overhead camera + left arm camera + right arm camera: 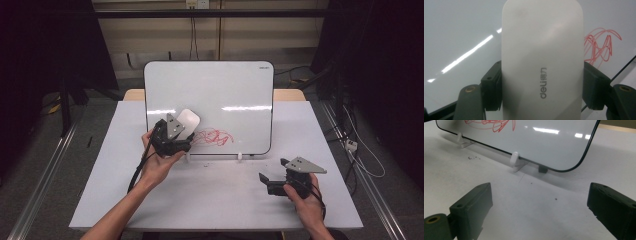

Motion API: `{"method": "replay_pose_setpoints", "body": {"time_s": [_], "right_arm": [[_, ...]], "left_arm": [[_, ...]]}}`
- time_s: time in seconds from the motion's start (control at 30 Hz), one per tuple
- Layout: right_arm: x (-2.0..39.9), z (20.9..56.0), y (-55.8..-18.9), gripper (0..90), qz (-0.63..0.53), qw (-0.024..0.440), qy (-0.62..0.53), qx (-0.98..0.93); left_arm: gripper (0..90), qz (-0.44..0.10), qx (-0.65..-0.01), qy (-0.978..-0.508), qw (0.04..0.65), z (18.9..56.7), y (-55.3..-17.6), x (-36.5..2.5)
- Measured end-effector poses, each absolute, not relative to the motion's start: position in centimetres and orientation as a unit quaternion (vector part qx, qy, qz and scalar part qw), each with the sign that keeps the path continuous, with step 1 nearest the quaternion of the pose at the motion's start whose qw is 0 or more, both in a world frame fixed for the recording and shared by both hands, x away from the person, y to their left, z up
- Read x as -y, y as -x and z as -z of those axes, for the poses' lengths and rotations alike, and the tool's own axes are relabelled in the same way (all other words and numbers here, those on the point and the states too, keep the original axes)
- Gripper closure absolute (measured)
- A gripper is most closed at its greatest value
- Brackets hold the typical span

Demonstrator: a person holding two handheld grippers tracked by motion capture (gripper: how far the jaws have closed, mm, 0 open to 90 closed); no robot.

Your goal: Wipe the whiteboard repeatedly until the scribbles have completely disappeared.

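Note:
A whiteboard (225,95) stands propped on the white table, with a red scribble (216,136) low on its face. My left gripper (186,131) is shut on a white eraser (188,119), held against the board just left of the scribble. In the left gripper view the eraser (542,60) sits between both black pads, and the red scribble (600,46) lies to its right. My right gripper (271,180) rests low over the table at the right, jaws open and empty. The right gripper view shows the board's lower edge (529,160), the scribble (491,125) and a white clip foot (514,159).
The white table (215,195) has bare room in front of the board. Small white feet (240,156) hold the board up. Dark floor, metal rails and cables flank the table on both sides.

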State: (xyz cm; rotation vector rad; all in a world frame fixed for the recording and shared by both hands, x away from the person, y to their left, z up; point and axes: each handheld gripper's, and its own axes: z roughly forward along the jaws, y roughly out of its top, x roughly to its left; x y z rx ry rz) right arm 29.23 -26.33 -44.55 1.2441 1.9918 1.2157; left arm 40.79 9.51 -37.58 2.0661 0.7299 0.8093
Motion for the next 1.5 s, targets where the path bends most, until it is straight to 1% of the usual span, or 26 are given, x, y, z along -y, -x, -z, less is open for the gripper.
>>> {"method": "replay_pose_setpoints", "body": {"time_s": [0.27, 0.33, 0.37, 0.6, 0.67, 0.73, 0.9, 0.93, 1.03, 1.1, 1.27, 1.3, 1.4, 1.5], "right_arm": [[26.3, 44.6, -29.2, 6.0, -0.446, 0.246, -0.456, -0.73], [26.3, 44.6, -29.2, 6.1, -0.446, 0.246, -0.456, -0.73], [26.3, 44.6, -29.2, 6.0, -0.446, 0.246, -0.456, -0.73], [26.3, 44.6, -29.2, 6.0, -0.446, 0.246, -0.456, -0.73], [26.3, 44.6, -29.2, 6.0, -0.446, 0.246, -0.455, -0.73], [26.3, 44.6, -29.2, 6.0, -0.447, 0.246, -0.454, -0.731], [26.3, 44.5, -29.2, 6.0, -0.446, 0.246, -0.456, -0.73], [26.3, 44.6, -29.2, 6.0, -0.446, 0.246, -0.456, -0.73], [26.3, 44.5, -29.2, 6.0, -0.447, 0.246, -0.454, -0.73], [26.3, 44.5, -29.2, 6.0, -0.446, 0.247, -0.454, -0.731], [26.3, 44.6, -29.2, 6.0, -0.446, 0.247, -0.456, -0.73], [26.3, 44.6, -29.2, 6.0, -0.446, 0.247, -0.456, -0.73], [26.3, 44.5, -29.2, 6.1, -0.446, 0.248, -0.455, -0.73], [26.4, 44.5, -29.1, 6.1, -0.446, 0.249, -0.455, -0.73]], "left_arm": [[31.0, -0.327, -0.272, -0.823, 0.376, 37.8, -41.0, -8.5], [31.0, -0.332, -0.275, -0.819, 0.379, 37.8, -41.2, -8.4], [31.0, -0.339, -0.271, -0.822, 0.37, 37.8, -41.3, -8.3], [31.0, -0.338, -0.267, -0.822, 0.374, 38.0, -41.4, -7.6], [31.0, -0.344, -0.258, -0.828, 0.361, 38.1, -41.6, -7.4], [31.0, -0.346, -0.263, -0.824, 0.363, 38.3, -41.7, -7.2], [31.0, -0.351, -0.262, -0.825, 0.357, 38.5, -42.1, -7.1], [31.0, -0.354, -0.262, -0.828, 0.348, 38.5, -42.3, -7.2], [31.0, -0.36, -0.265, -0.822, 0.353, 38.7, -42.5, -7.1], [31.0, -0.357, -0.26, -0.829, 0.344, 38.7, -42.4, -7.1], [30.7, -0.365, -0.256, -0.829, 0.336, 39.0, -42.5, -6.8], [30.7, -0.375, -0.256, -0.825, 0.335, 39.1, -42.5, -6.7], [30.5, -0.375, -0.253, -0.831, 0.325, 39.1, -42.3, -6.6], [29.9, -0.374, -0.252, -0.83, 0.328, 39.1, -42.3, -6.6]]}}
